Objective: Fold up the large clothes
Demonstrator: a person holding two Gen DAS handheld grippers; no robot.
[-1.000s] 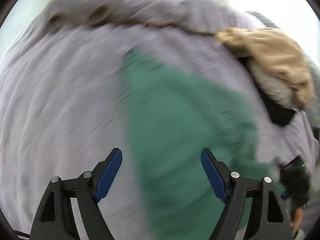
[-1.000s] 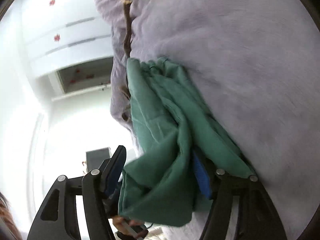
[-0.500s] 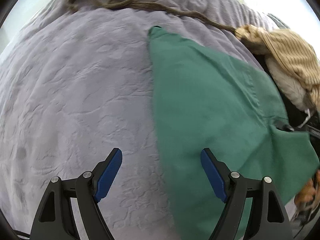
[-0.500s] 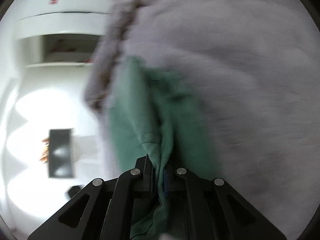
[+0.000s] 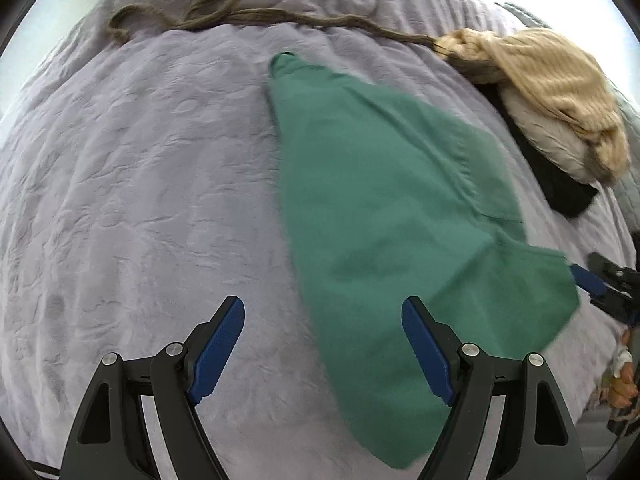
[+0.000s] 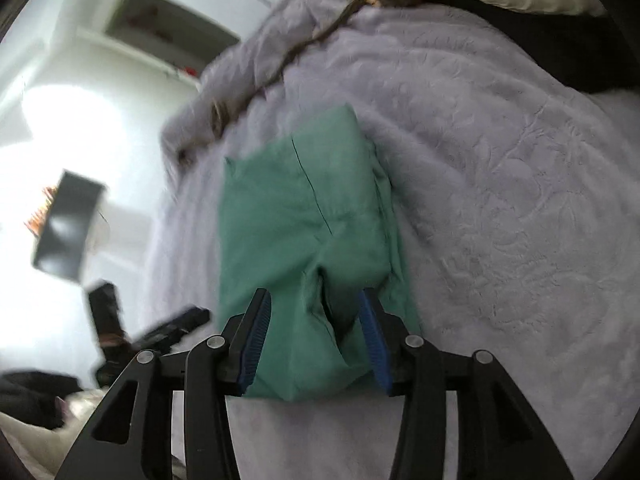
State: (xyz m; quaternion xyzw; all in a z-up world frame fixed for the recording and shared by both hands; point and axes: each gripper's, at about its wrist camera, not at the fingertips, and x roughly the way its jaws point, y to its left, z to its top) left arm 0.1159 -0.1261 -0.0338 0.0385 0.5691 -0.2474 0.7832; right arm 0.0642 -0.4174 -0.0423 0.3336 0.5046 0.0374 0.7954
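Observation:
A green garment lies spread on the lavender bedspread, narrow at the far end and wide toward me. My left gripper hovers open above its near left edge, with nothing pinched. My right gripper holds the garment's right corner raised off the bed. In the right wrist view the green garment is bunched between the pads of the right gripper and touches both. Those jaws are opening a little from a tight pinch.
A brown cord snakes along the far side of the bed. A beige knit sweater lies piled on cream and black clothes at the right. A hand shows at the right edge. A dark box stands beyond the bed.
The right gripper closed tight on the green cloth, rose and rolled, and its jaws now stand wider. The garment has been pulled out flatter. The left gripper drifted sideways, still open.

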